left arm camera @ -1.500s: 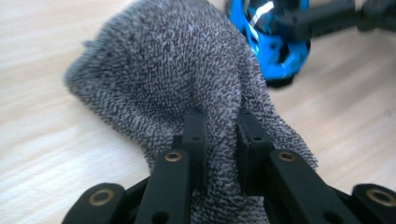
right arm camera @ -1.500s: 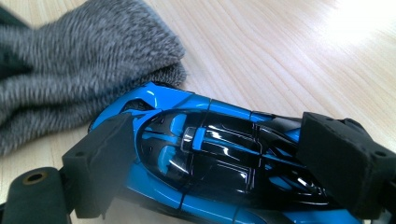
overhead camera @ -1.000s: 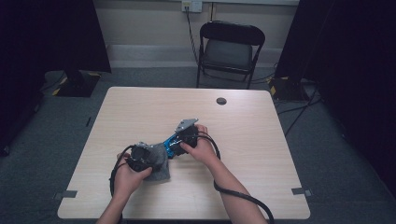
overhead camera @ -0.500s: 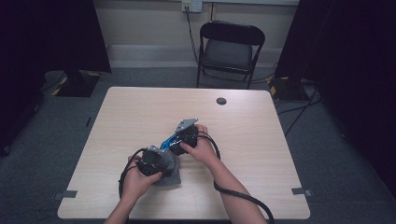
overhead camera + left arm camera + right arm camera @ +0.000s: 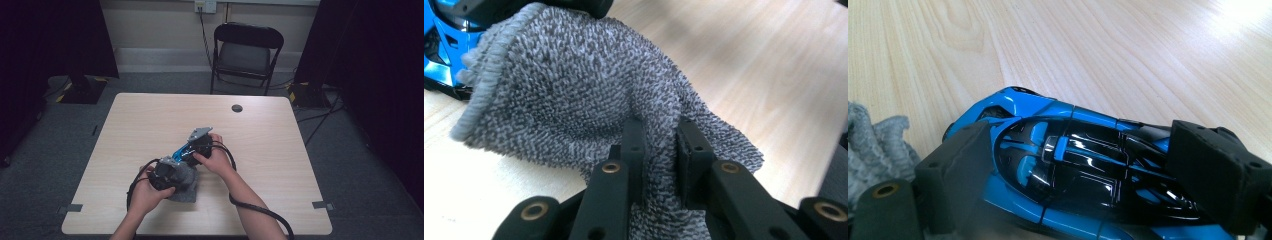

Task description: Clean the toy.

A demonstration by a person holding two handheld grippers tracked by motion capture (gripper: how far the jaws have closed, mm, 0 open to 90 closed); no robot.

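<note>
Blue-and-black glossy toy car (image 5: 184, 149) lies near the middle of the pale wooden bench (image 5: 280, 150) in the high view, its long axis slanting from lower left to upper right; the right tool (image 5: 196, 145) clamps it, and the left tool (image 5: 167, 172) sits just beside it over a grey looped-pile cloth (image 5: 186, 187). Bare wood spreads wide toward the far edge and both sides, with a small dark round disc (image 5: 237, 108) well apart near the far edge and a black folding chair (image 5: 245, 52) beyond. In the left gripper view, the left tool (image 5: 659, 150) is closed on a pinched fold of the cloth (image 5: 574, 90), which drapes against the car (image 5: 441, 45) at upper left. In the right gripper view, the right tool (image 5: 1073, 160) grips the car (image 5: 1068, 165) across its flanks, the car lying across the picture, open wood ahead, cloth (image 5: 873, 140) at left.
</note>
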